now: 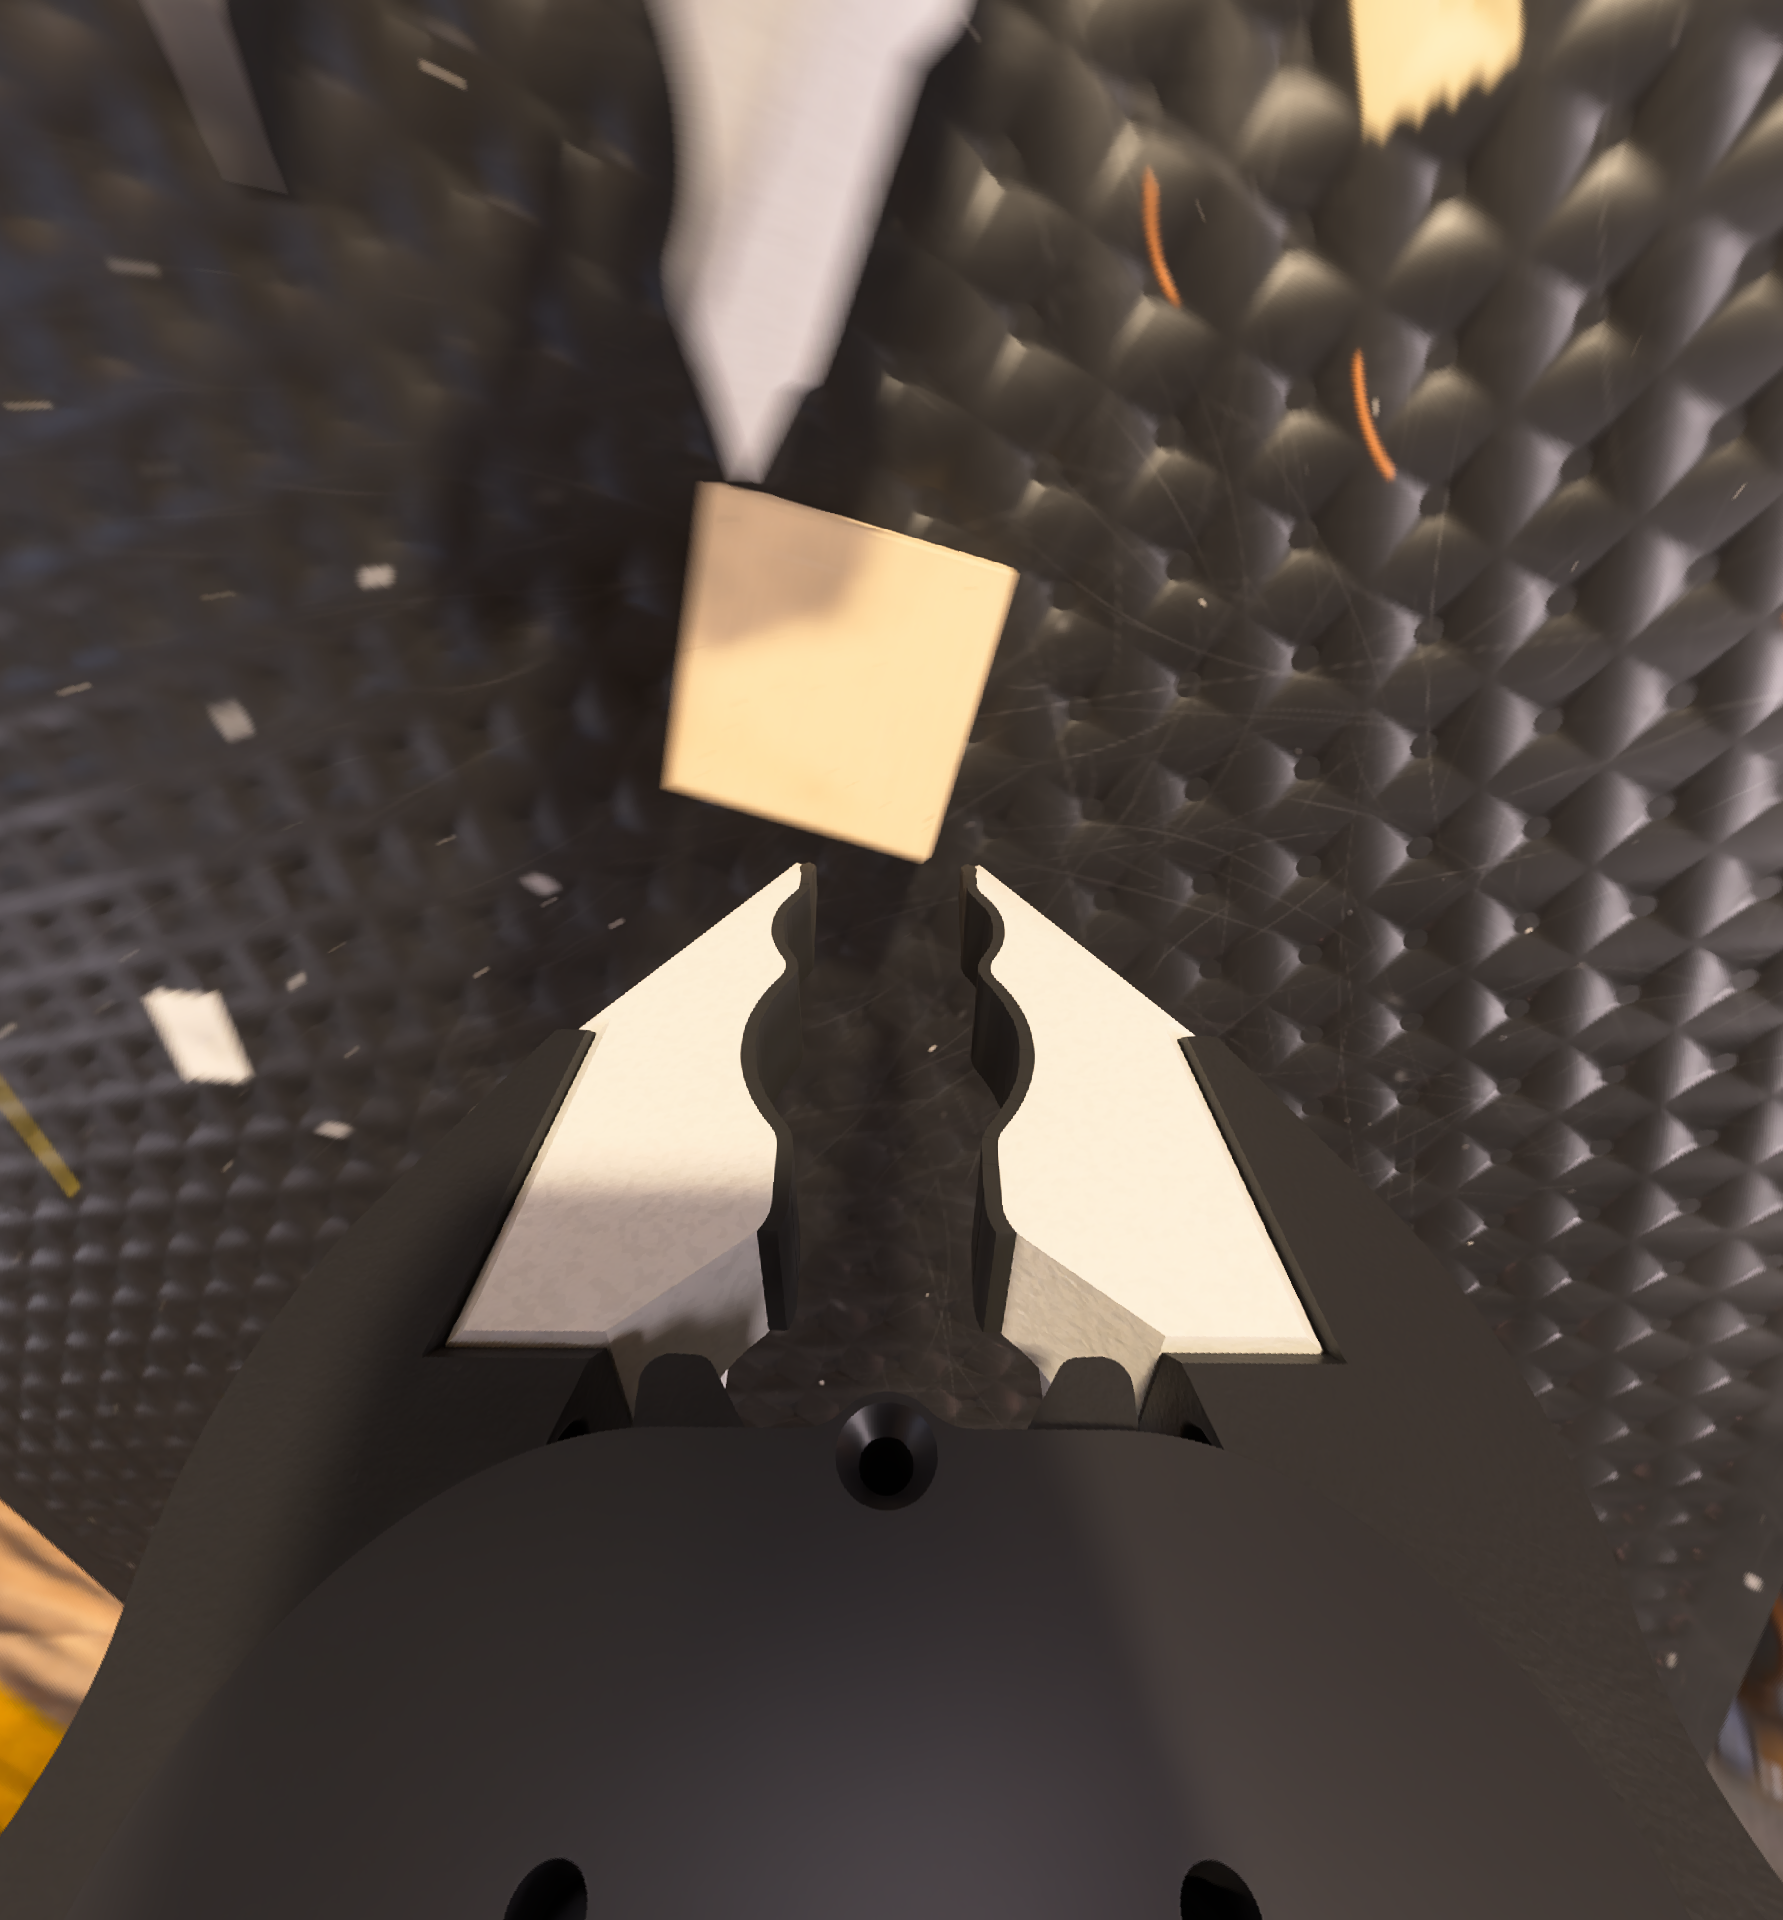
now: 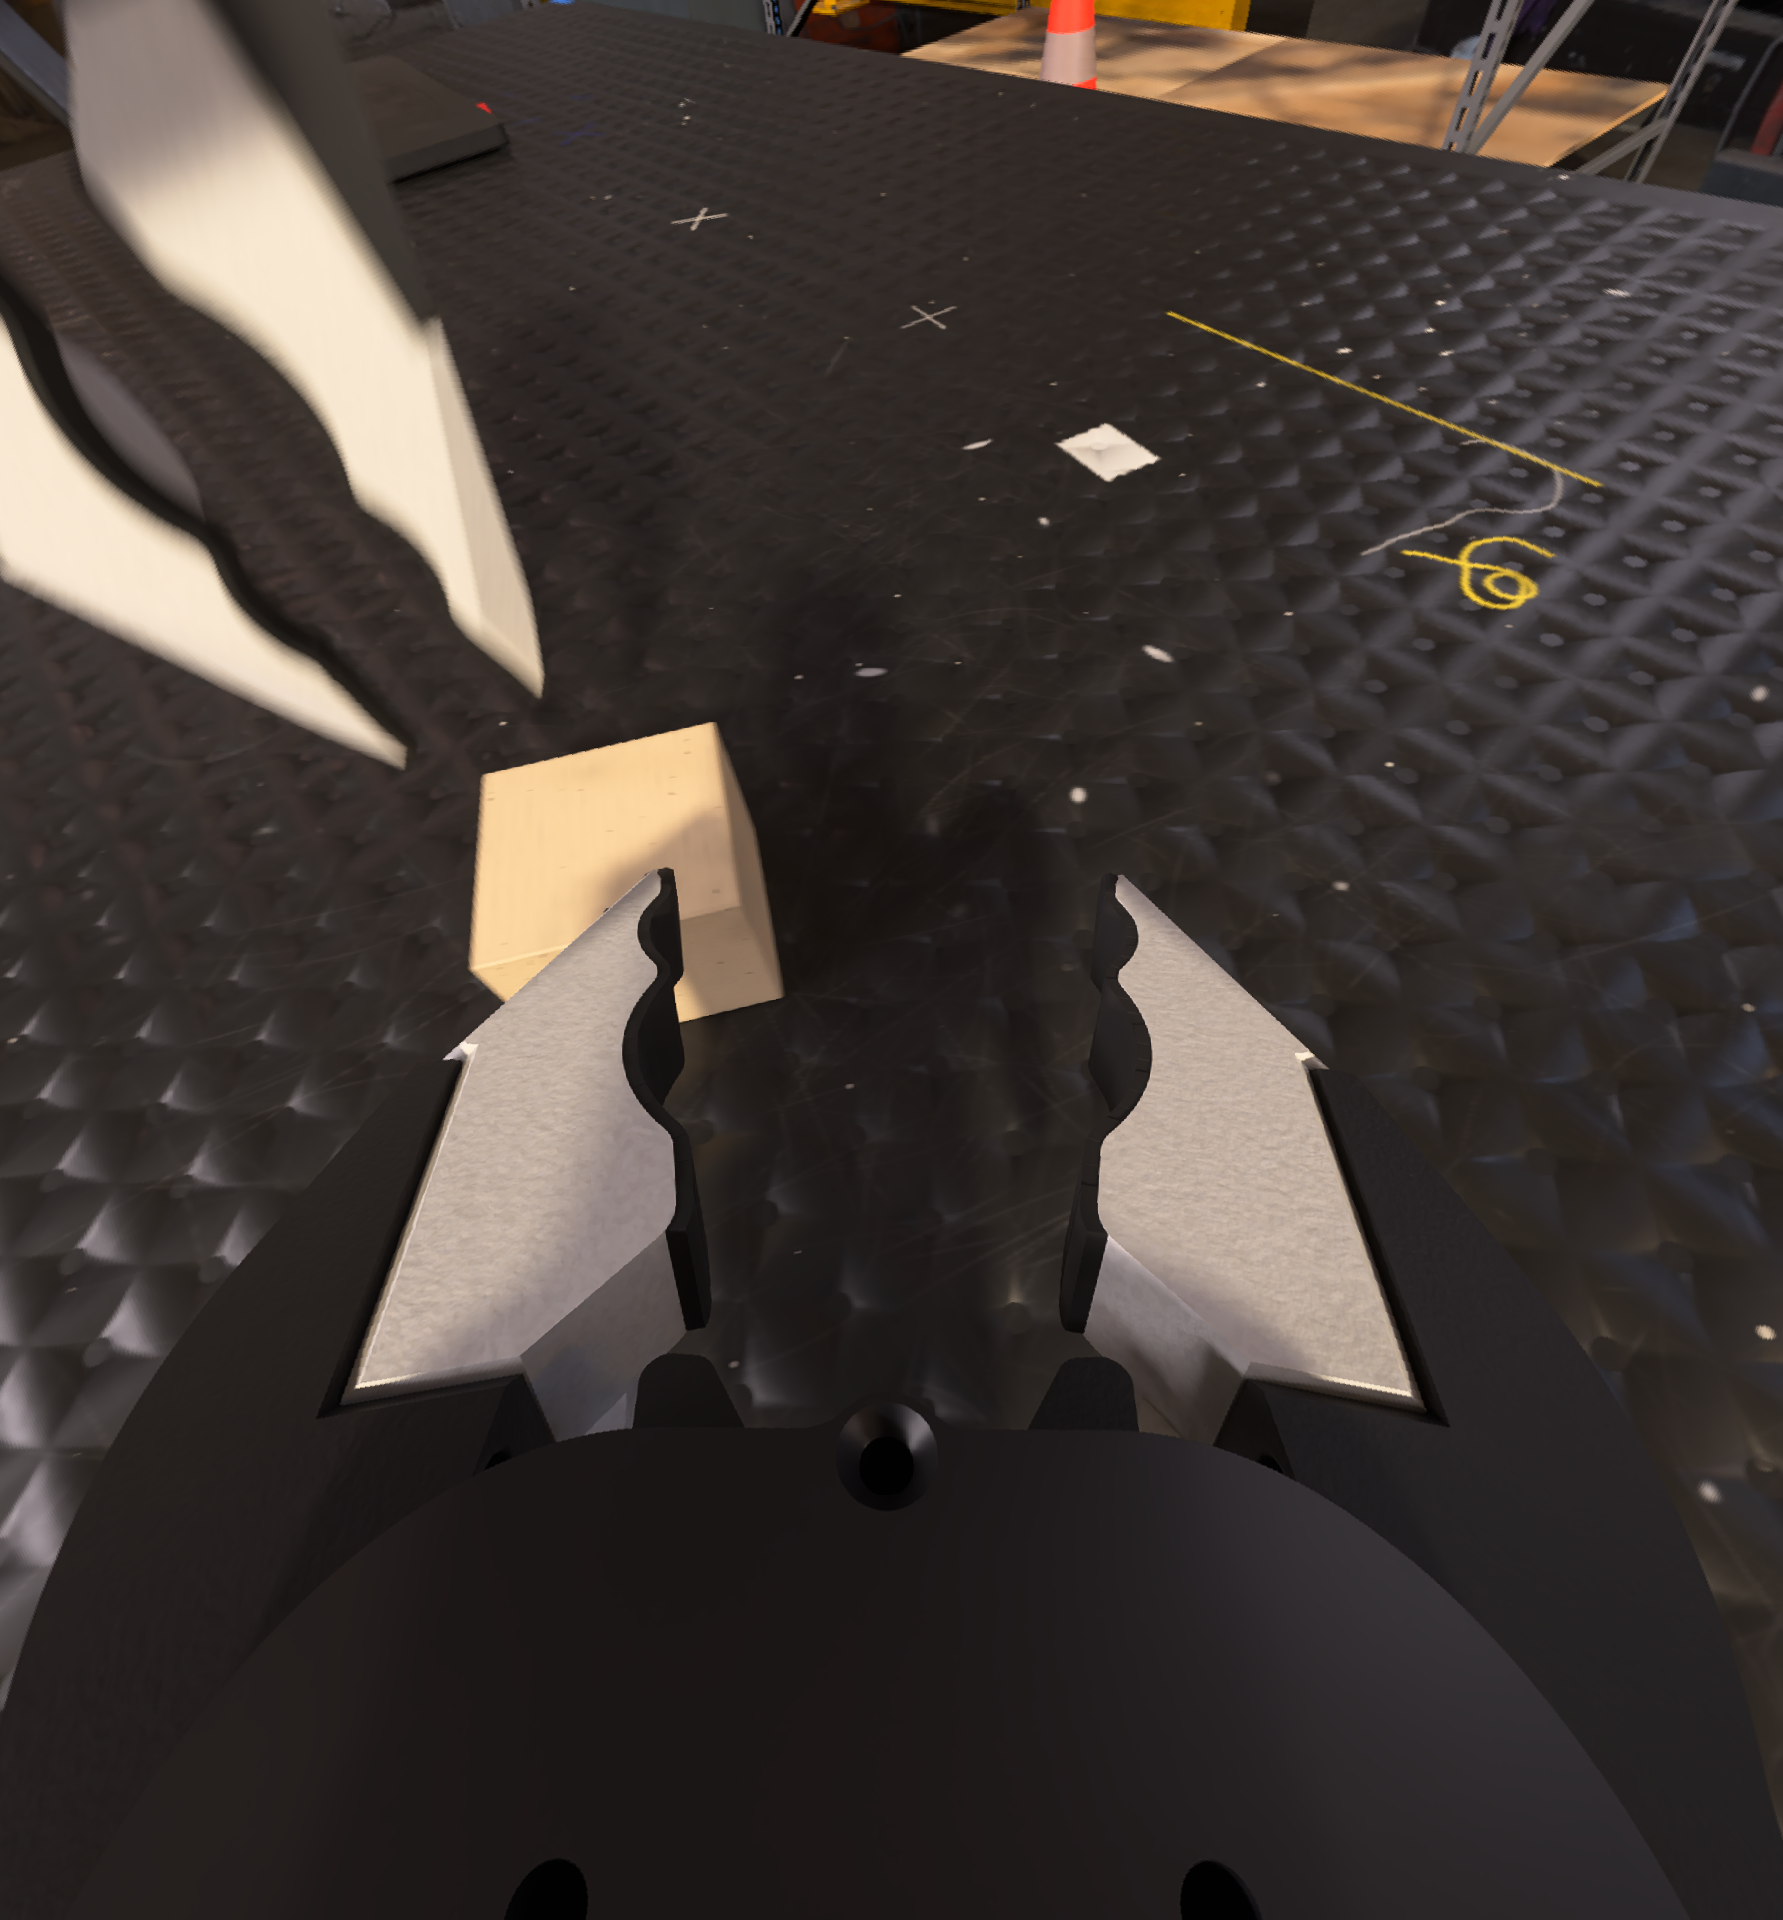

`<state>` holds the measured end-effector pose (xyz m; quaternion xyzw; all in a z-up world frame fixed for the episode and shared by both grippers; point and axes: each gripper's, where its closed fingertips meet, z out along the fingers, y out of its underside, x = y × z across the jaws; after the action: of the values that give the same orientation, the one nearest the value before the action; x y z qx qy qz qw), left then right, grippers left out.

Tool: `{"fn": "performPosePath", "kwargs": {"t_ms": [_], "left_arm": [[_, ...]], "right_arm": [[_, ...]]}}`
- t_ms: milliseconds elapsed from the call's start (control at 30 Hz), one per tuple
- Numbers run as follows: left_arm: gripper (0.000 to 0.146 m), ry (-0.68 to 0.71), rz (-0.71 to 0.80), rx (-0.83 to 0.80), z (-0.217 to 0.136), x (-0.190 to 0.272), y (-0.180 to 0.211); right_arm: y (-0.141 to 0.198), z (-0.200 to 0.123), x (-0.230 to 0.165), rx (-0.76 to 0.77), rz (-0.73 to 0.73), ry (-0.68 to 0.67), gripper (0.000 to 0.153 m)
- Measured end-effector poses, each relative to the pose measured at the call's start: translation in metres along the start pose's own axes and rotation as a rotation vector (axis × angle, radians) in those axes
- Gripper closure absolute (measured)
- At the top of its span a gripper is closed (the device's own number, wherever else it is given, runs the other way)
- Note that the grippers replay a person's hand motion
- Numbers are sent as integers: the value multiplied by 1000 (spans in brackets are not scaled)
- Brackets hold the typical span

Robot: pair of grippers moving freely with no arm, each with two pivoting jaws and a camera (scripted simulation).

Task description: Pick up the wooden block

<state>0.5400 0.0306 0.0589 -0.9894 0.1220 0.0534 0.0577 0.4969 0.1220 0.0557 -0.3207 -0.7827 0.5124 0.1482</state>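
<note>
The wooden block [image 1: 835, 670] is a pale cube resting on the black studded mat [image 1: 1386, 831]. In the left wrist view it lies just beyond my left gripper [image 1: 887, 871], which points down at it from above with its jaws a narrow gap apart and nothing between them. In the right wrist view the block [image 2: 606, 831] sits ahead and left of my right gripper [image 2: 892, 883], which is wide open and empty; its left finger [image 2: 596, 997] covers the block's near corner. The left gripper [image 2: 471, 722] hangs over the block from the upper left, blurred.
On the mat [image 2: 1282, 831] are a white patch [image 2: 1105, 452], a yellow line [image 2: 1386, 400] and a yellow scribble [image 2: 1495, 582] to the right. A dark flat object [image 2: 430, 125] lies far left. An orange cone [image 2: 1069, 42] and a brown board [image 2: 1282, 94] lie beyond the far edge.
</note>
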Motion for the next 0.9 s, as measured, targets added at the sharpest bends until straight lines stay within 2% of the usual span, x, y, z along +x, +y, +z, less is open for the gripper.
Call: {"fn": "performPosePath", "kwargs": {"t_ms": [67,167,233,300,433,533,633,767,900], "left_arm": [[119,-71,-85,115,-41,-22,-1],[127,-278,-291,303,-126,-83,17],[135,-382,-448,419,-177,-123,44],[145,-468,-588,412,-205,-156,83],[146,-390,-729,312,-195,-185,138],[146,-338,-778,242,-174,-191,162],[146,-318,-814,247,-164,-193,170],[146,-278,-852,286,-163,-190,172],[146,-275,-868,279,-163,-189,173]], "right_arm": [[0,-2,-11,-1,-1,-10,71],[-1,-2,-30,-4,-25,-28,67],[0,-1,-39,-12,-62,-10,66],[4,0,-45,-20,-97,19,66],[11,1,-43,-37,-154,29,66],[15,5,-39,-127,-219,-59,59],[27,18,-36,-233,-218,-133,55],[24,31,-52,-235,-184,-179,55],[28,41,-64,-245,-224,-175,57]]}}
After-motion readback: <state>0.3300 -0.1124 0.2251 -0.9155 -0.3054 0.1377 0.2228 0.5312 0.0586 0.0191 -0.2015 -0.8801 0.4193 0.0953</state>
